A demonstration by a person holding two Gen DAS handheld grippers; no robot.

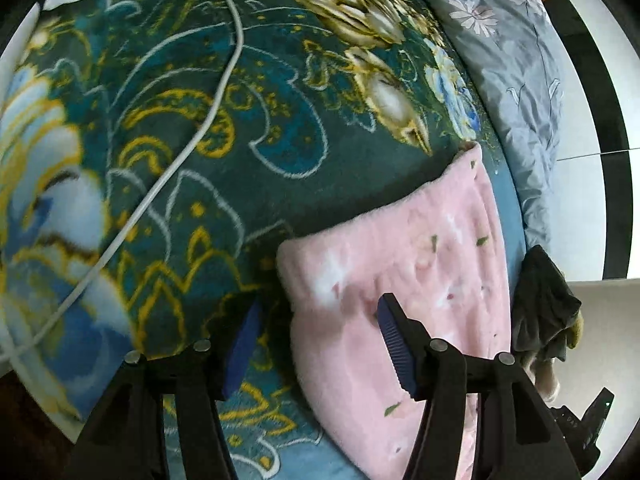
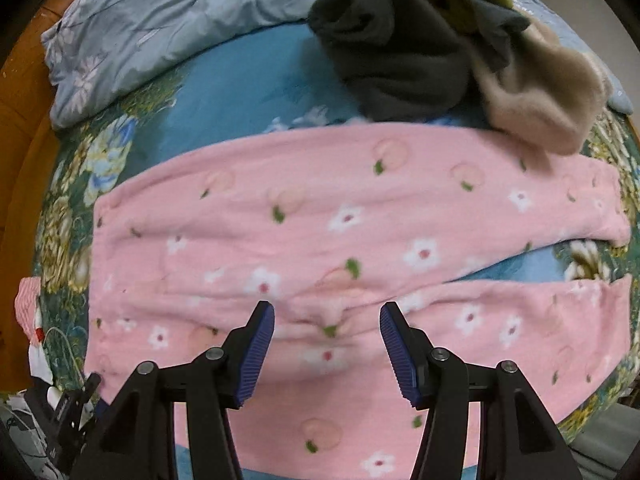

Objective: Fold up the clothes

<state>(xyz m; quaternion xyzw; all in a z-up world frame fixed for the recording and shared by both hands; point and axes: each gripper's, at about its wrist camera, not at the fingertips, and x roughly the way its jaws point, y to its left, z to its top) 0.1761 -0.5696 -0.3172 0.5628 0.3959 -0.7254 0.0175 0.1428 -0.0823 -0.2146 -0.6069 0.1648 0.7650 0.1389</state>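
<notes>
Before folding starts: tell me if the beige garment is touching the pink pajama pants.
Touching. The right wrist view shows the beige garment overlapping the upper edge of the pink pajama pants, with no gap.

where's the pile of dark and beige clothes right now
In the right wrist view the clothes pile sits at the top right on the bed, its beige piece overlapping the upper edge of the pink pants, beside the grey floral quilt.
</notes>
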